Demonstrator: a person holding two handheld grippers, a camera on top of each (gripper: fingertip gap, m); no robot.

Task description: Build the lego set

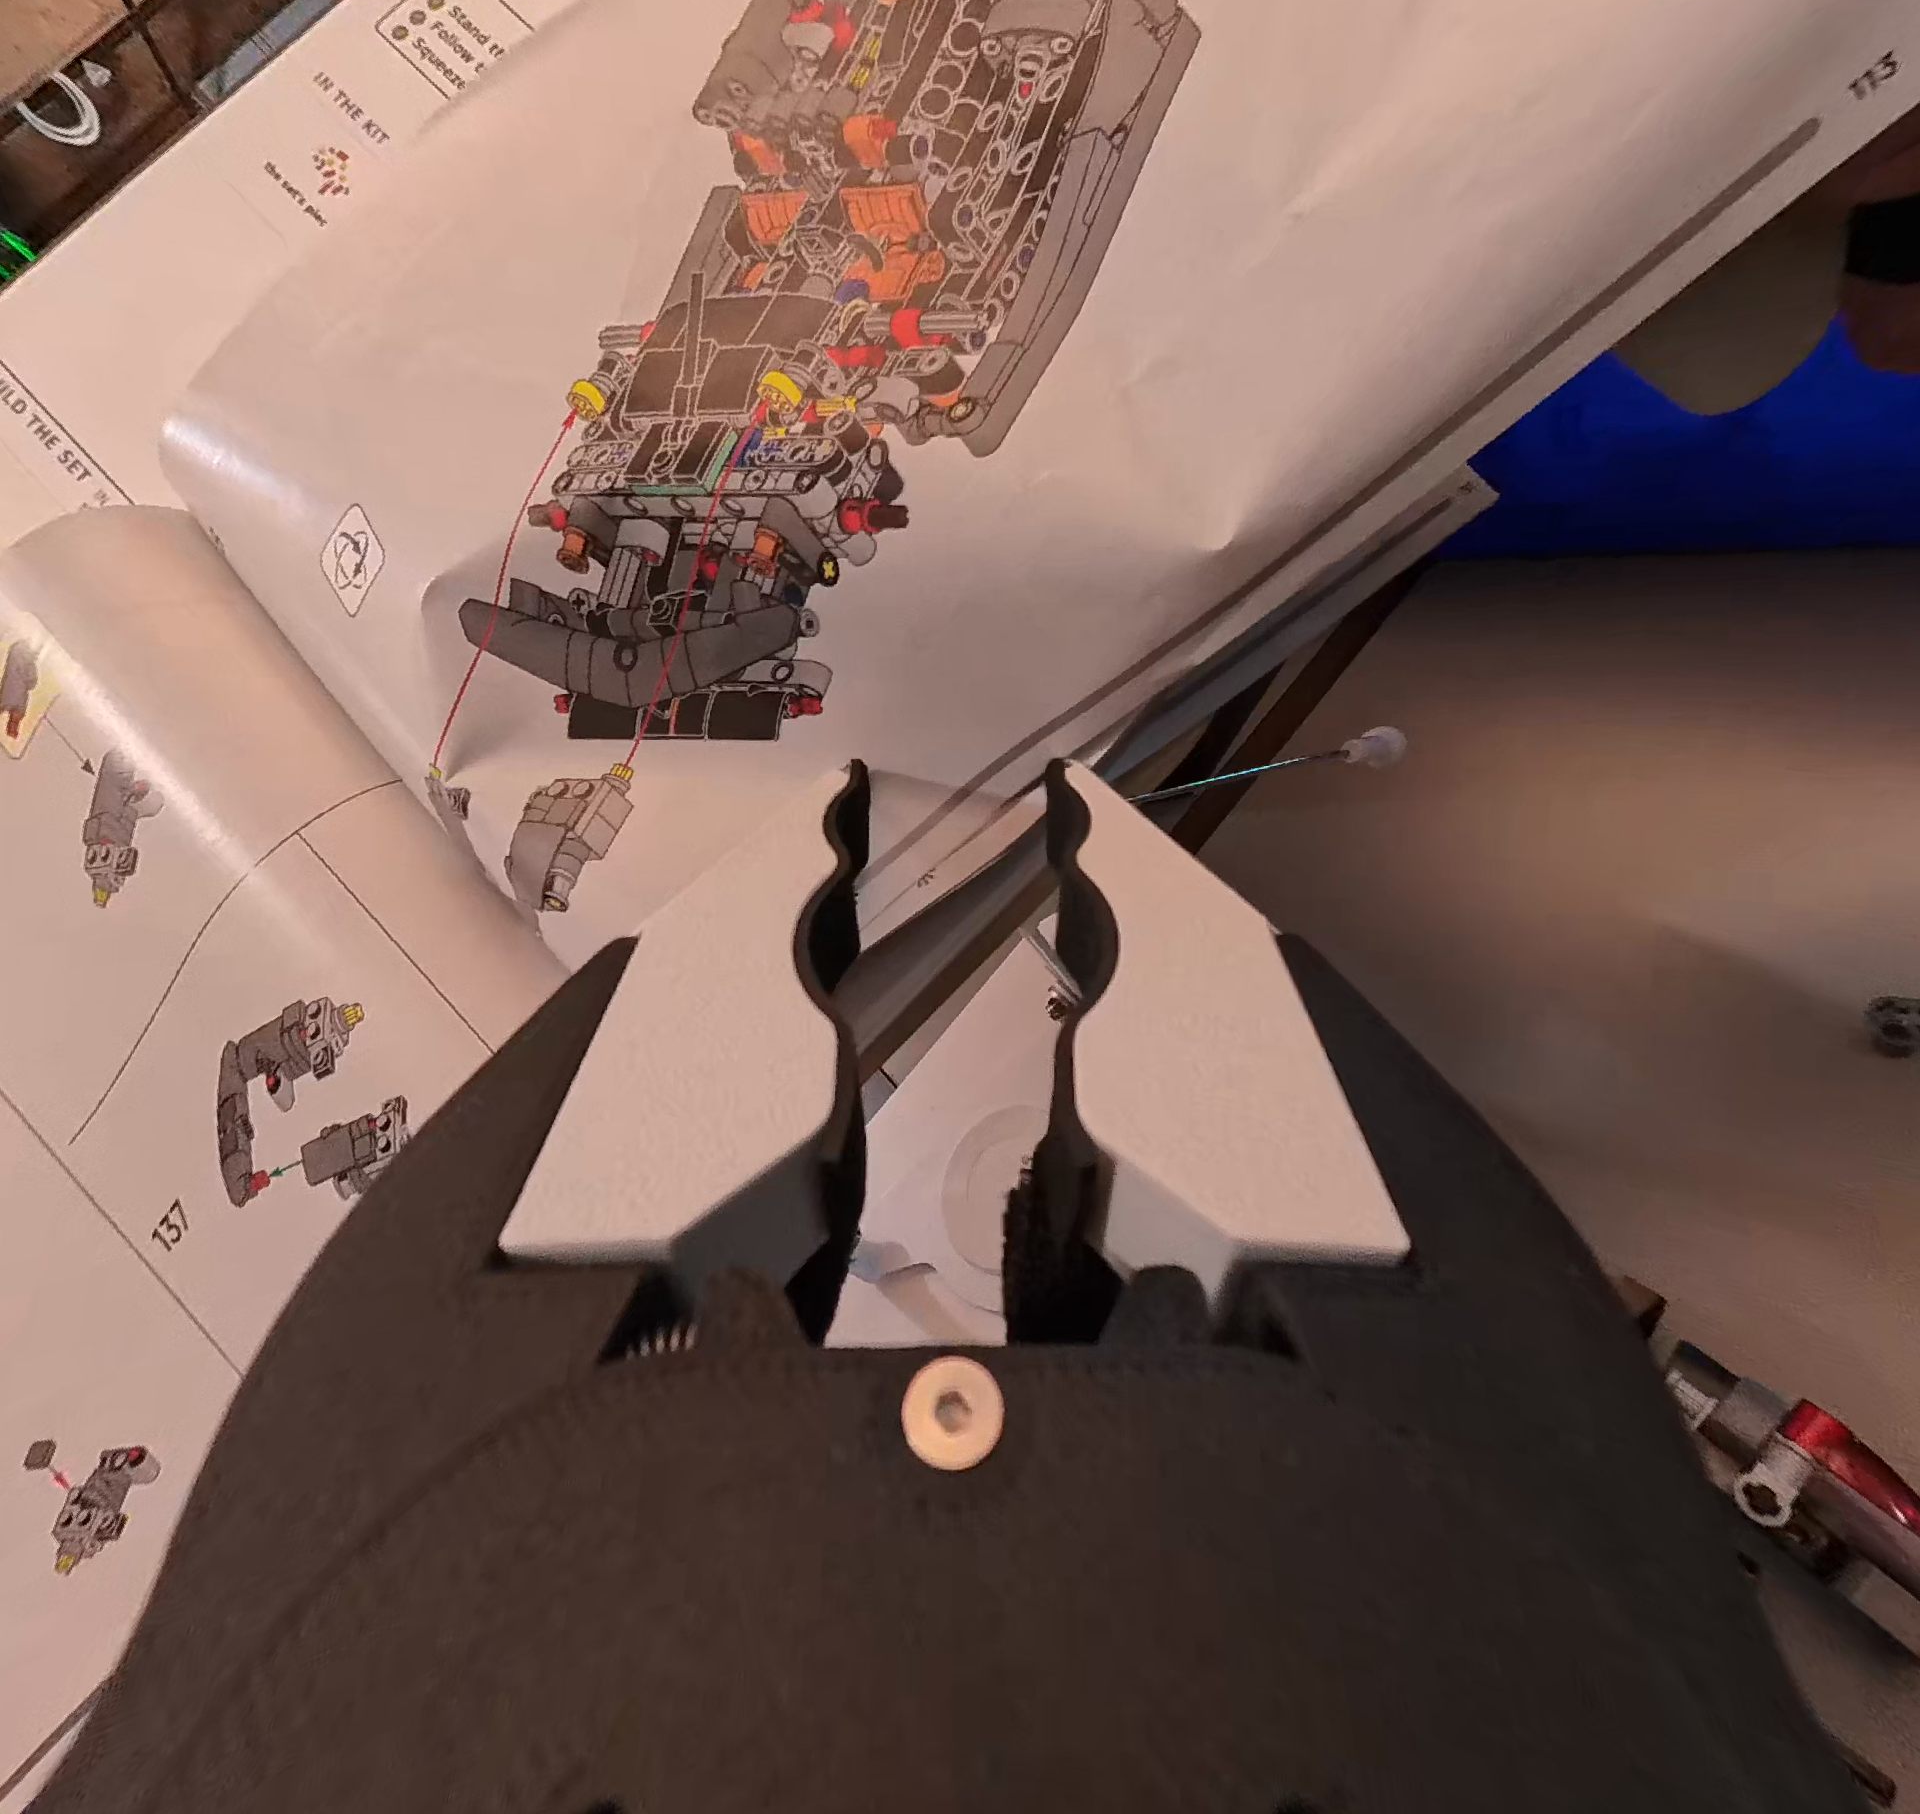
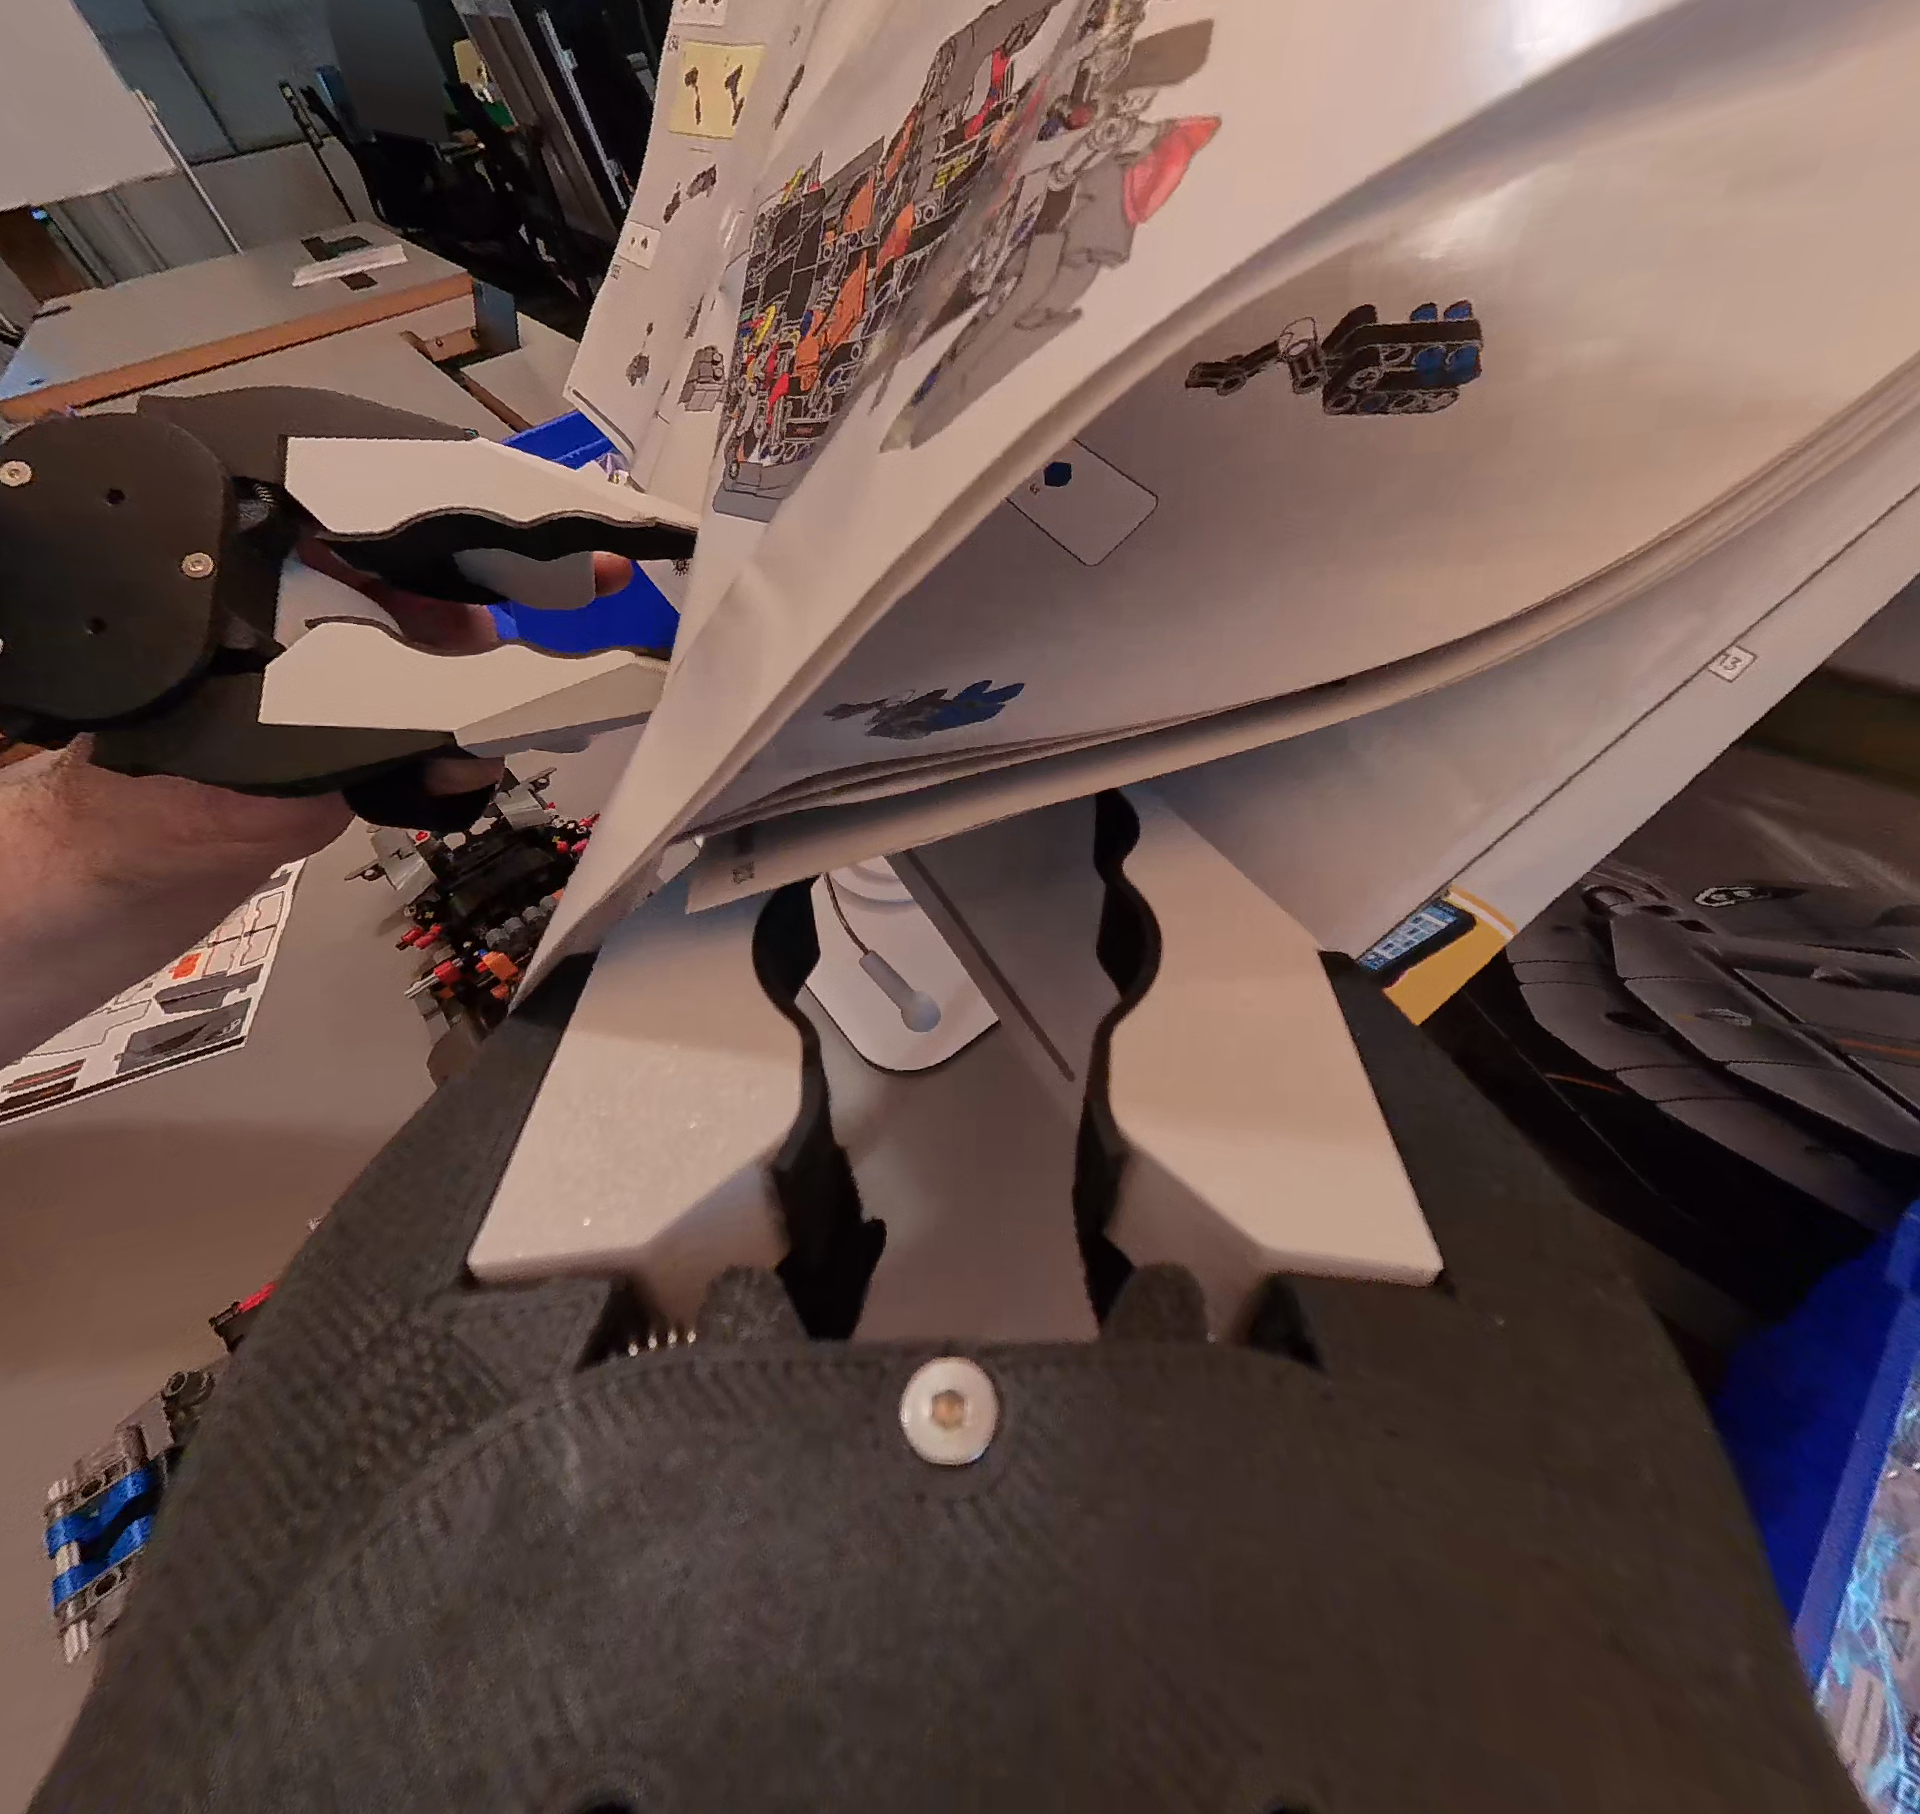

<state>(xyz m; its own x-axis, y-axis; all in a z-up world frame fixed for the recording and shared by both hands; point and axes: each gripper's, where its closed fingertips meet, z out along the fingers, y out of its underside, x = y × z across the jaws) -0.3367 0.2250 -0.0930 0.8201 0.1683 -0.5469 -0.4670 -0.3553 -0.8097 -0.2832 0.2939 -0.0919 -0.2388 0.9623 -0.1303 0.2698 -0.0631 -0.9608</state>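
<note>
1. White glossy pages of the instruction booklet (image 1: 935,206) fill most of the left wrist view, one sheet lifted and curling, its lower edge running diagonally from upper right down toward the left gripper (image 1: 956,788). The jaws stand apart with nothing between them, their tips just short of that page edge. To the right lies an open stretch of grey table (image 1: 1558,881), bare apart from a small grey part (image 1: 1893,1021) at the frame edge. A blue bin (image 1: 1683,476) shows beyond the booklet's edge.

2. From the right wrist view, a stack of the booklet's pages (image 2: 1351,517) arches overhead, their loose edges fanned just above the right gripper (image 2: 956,881). Its jaws are apart and empty, and their tips are hidden under the lowest sheet. The left gripper (image 2: 665,611) comes in from the left, jaws open, tips at the lifted page's edge; I cannot tell whether they touch it. Under that gripper, the partly built lego model (image 2: 488,902) sits on the table beside a sticker sheet (image 2: 145,1016). A blue and grey subassembly (image 2: 104,1525) lies at the lower left. The dark lego box (image 2: 1714,1016) crowds the right side.
</note>
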